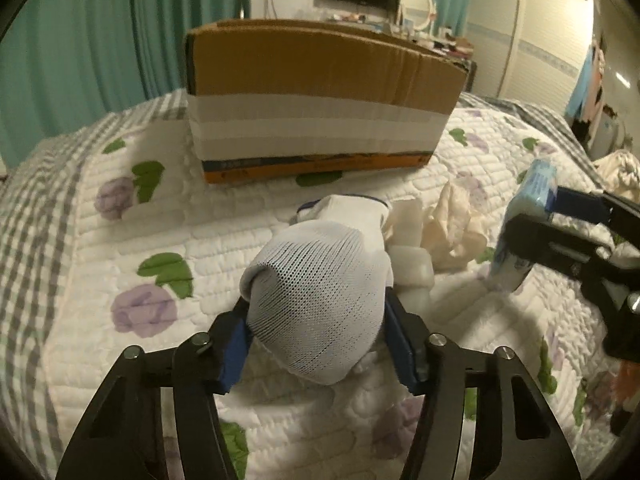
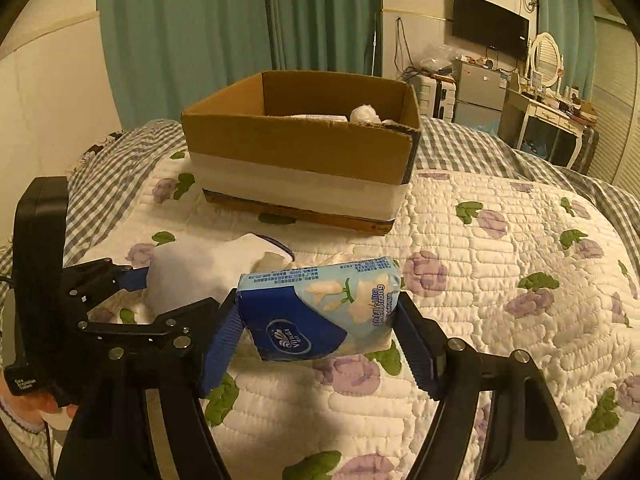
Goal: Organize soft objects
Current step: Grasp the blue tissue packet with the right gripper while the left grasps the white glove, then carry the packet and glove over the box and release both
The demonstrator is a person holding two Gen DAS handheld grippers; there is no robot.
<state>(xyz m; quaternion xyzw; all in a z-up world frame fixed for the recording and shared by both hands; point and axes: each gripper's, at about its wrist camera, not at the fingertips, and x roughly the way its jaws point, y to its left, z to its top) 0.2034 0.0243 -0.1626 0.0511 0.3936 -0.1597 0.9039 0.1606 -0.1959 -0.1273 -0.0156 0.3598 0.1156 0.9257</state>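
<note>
Right claw [image 2: 320,332] clamps tissue pack [image 2: 320,312]; cardboard box [image 2: 304,148] beyond on quilt [image 2: 500,280].

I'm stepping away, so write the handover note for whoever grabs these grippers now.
Left gripper: shut on the white knit glove, just above the quilt.
Right gripper: shut on the blue tissue pack, lifted.
Cardboard box sits ahead on the bed, open, with some white soft items already inside.
Left to do: drop both into the box, then collect the cream crumpled pieces beside the glove.
</note>
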